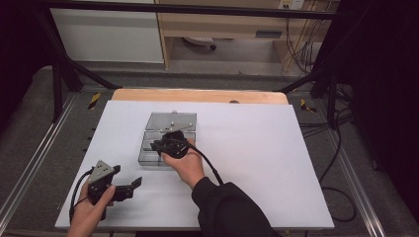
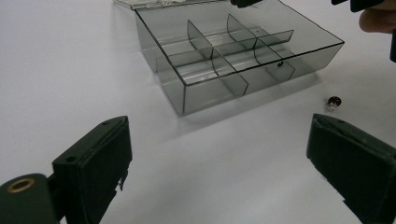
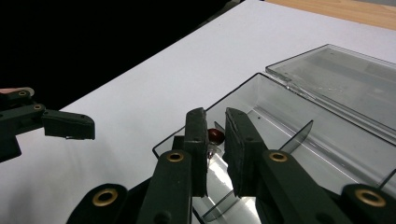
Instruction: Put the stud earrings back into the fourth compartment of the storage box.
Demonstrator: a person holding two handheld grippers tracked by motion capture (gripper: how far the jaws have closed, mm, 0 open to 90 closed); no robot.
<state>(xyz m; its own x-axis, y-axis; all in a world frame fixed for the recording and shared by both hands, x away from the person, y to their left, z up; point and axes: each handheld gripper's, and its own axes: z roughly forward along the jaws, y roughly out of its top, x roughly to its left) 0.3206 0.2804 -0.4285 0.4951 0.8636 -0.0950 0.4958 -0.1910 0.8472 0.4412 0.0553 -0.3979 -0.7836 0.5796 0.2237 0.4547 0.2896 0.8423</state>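
Observation:
A clear grey compartment box (image 1: 148,157) lies mid-table with its lid (image 1: 171,121) folded open behind it. My right gripper (image 1: 159,144) hovers over the box's front left part. In the right gripper view its jaws (image 3: 212,119) stand almost together, with a small dark red bulb (image 3: 215,135) pinched between their tips above the box (image 3: 280,116). A second small red bulb (image 2: 333,101) lies on the white sheet just in front of the box (image 2: 205,93). My left gripper (image 1: 132,188) rests near the front left, wide open (image 2: 217,144) and holding nothing.
A white sheet (image 1: 257,163) covers the table, with a wooden strip (image 1: 197,95) along the far edge. Black frame bars and cables stand around the table. The box's inner dividers (image 2: 219,60) form several compartments.

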